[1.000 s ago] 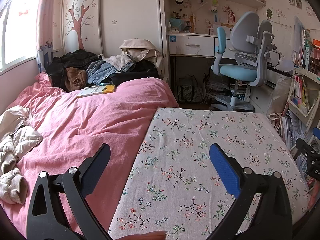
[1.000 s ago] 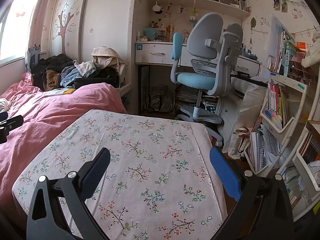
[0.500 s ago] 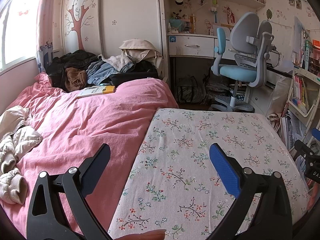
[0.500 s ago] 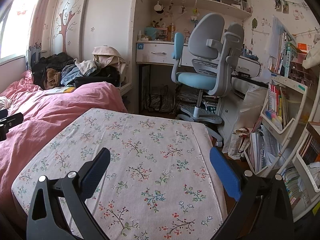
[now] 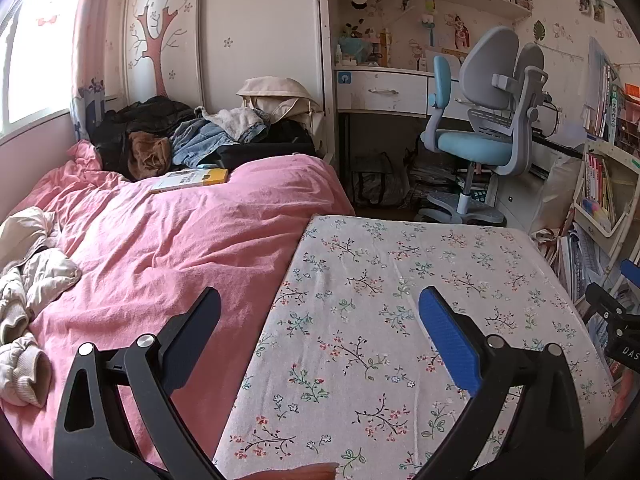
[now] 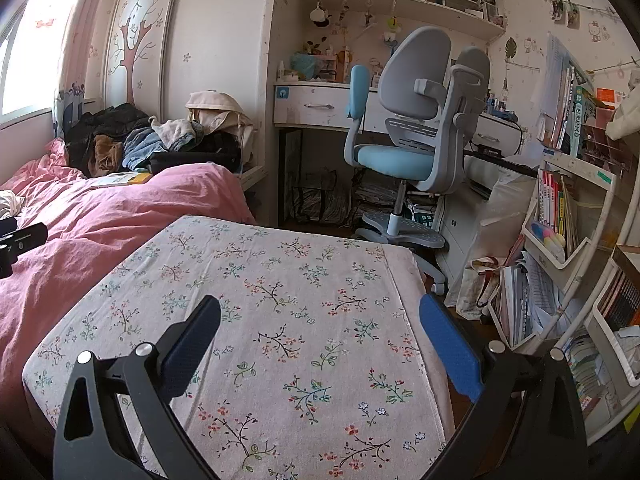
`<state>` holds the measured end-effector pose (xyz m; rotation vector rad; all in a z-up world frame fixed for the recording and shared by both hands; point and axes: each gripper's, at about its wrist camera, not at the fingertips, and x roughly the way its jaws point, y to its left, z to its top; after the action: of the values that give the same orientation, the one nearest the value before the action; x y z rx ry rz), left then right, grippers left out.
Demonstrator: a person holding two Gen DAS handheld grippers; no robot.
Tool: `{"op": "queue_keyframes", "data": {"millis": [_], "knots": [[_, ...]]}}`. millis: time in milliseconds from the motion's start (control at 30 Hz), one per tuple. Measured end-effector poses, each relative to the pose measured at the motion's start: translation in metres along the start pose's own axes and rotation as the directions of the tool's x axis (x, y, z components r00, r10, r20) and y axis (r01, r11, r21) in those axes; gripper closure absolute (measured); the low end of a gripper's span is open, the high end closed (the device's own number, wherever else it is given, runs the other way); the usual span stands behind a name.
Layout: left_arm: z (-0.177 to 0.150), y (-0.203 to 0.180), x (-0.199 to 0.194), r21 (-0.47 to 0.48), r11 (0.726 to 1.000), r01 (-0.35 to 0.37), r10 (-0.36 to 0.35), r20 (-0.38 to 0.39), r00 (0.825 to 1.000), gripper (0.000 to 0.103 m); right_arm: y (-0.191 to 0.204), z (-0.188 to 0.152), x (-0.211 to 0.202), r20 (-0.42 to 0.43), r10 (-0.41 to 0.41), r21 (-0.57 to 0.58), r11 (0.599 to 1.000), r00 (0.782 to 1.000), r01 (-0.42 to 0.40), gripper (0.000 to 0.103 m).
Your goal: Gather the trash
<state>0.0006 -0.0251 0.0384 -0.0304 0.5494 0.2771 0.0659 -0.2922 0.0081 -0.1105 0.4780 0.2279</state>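
Observation:
My left gripper [image 5: 320, 304] stands open above the seam between a pink duvet [image 5: 168, 240] and a floral sheet [image 5: 400, 320], nothing between its blue pads. My right gripper [image 6: 320, 312] is open too, over the floral sheet [image 6: 280, 300] near the bed's right edge. No piece of trash is clearly visible on the bed in either view. A yellow and white flat box or book [image 5: 190, 179] lies at the far end of the duvet. The right gripper's tip shows at the right edge of the left wrist view [image 5: 616, 312].
A heap of clothes [image 5: 192, 136] fills the far end of the bed. A crumpled cream garment [image 5: 24, 288] lies at the left. A blue and grey chair [image 6: 408, 148] stands at a white desk [image 6: 320, 106]. Shelves of books [image 6: 560, 208] and bags crowd the floor on the right.
Both views have crept slightly nearer to the far end of the room. Both grippers stay open.

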Motion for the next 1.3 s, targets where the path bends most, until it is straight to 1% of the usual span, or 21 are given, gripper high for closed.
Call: {"op": "queue_keyframes", "data": {"millis": [1300], "knots": [[-0.0021,-0.0021,0.0043,-0.003,1.000,0.007,-0.007,-0.009,1.000,0.007,0.0007,0.0012,0.0030,-0.007,0.010,-0.026,1.000,1.000,-0.011,0.008]]}}
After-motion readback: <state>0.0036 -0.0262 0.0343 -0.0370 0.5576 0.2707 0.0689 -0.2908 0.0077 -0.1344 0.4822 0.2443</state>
